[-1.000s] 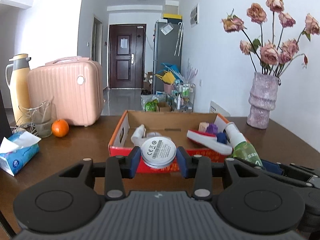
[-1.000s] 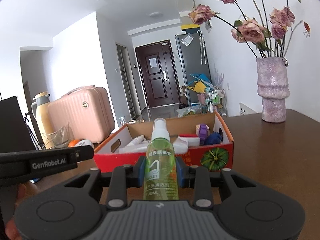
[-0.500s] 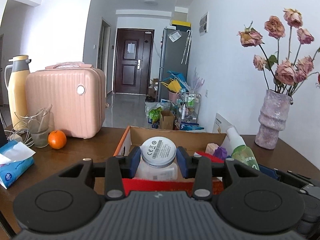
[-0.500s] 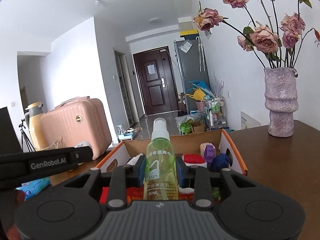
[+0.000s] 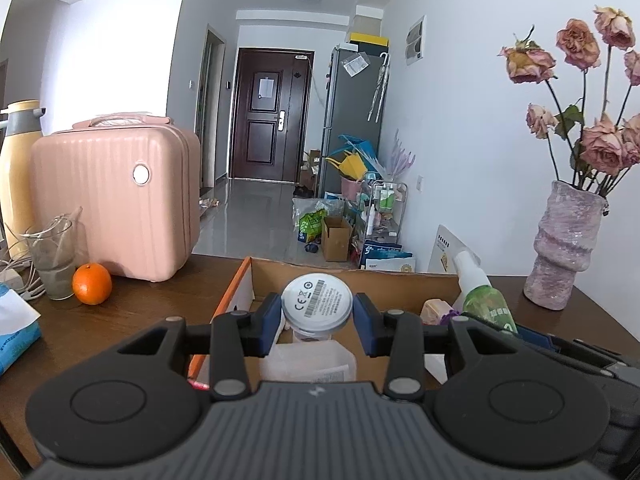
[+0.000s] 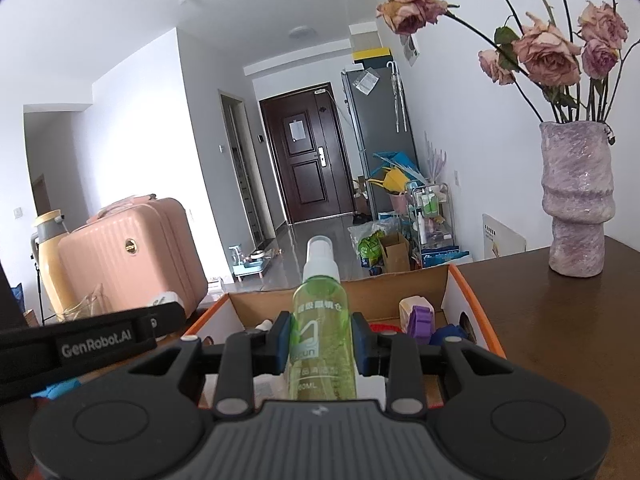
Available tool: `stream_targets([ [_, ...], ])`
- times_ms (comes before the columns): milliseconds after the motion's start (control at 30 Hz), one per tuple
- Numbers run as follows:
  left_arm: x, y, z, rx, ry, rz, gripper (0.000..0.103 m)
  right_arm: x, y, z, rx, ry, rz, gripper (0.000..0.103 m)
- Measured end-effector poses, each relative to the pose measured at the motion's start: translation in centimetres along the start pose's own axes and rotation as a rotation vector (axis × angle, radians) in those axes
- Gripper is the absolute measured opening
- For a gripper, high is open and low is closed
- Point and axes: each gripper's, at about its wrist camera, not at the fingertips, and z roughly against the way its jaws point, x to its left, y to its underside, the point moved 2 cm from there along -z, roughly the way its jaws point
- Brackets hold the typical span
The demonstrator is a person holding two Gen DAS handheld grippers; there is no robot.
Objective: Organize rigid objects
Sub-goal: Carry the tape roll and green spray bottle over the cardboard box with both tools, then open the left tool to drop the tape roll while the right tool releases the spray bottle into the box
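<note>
My left gripper (image 5: 317, 322) is shut on a round white puck (image 5: 317, 304) with a barcode label, held over the left part of an open cardboard box (image 5: 352, 278). My right gripper (image 6: 322, 338) is shut on an upright green spray bottle (image 6: 322, 320) with a white nozzle, held over the same box (image 6: 472, 304). The bottle also shows at the right of the left wrist view (image 5: 482, 302). Inside the box lie a white plastic container (image 5: 308, 362), a purple item (image 6: 422, 316) and a blue item (image 6: 448, 334).
On the brown table (image 5: 120, 320) stand a pink suitcase (image 5: 116, 196), an orange (image 5: 91, 283), a glass (image 5: 56, 256), a yellow flask (image 5: 18, 176) and a blue tissue pack (image 5: 14, 330). A purple vase of dried roses (image 6: 576, 200) stands at the right.
Both grippers have moved forward and up over the box with their objects still held. The box front wall has dropped out of sight below the fingers.
</note>
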Motion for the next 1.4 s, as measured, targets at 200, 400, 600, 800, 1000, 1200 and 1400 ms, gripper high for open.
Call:
stream_targets([
  [200, -0.1, -0.4, -2.4, 0.011, -0.004, -0.002, 0.040, -0.7, -1.1, -2.4, 0.016, 0.002, 0.011, 0.030],
  [400, -0.2, -0.4, -5.0, 0.040, -0.008, -0.015, 0.040, -1.6, -2.0, -5.1, 0.055, 0.008, 0.012, 0.030],
  [600, 0.0, -0.3, -7.8, 0.080, -0.021, -0.028, 0.040, -2.2, -2.4, -7.6, 0.112, 0.015, 0.016, 0.030],
  [800, 0.3, -0.1, -9.7, 0.103, -0.027, -0.053, 0.040, -3.2, -2.7, -9.4, 0.164, 0.029, 0.018, 0.030],
  [1000, 0.2, 0.4, -10.9, 0.134, -0.022, -0.078, 0.040, -3.7, -2.4, -10.6, 0.215, 0.047, 0.029, 0.030],
  [1200, 0.2, 0.7, -11.1, 0.167, 0.010, -0.079, 0.056, -4.4, -2.0, -11.3, 0.266, 0.065, 0.011, 0.031],
  [1400, 0.7, 0.3, -10.4, 0.140, -0.005, -0.060, 0.087, -4.9, -2.6, -10.3, 0.221, 0.094, -0.005, 0.064],
])
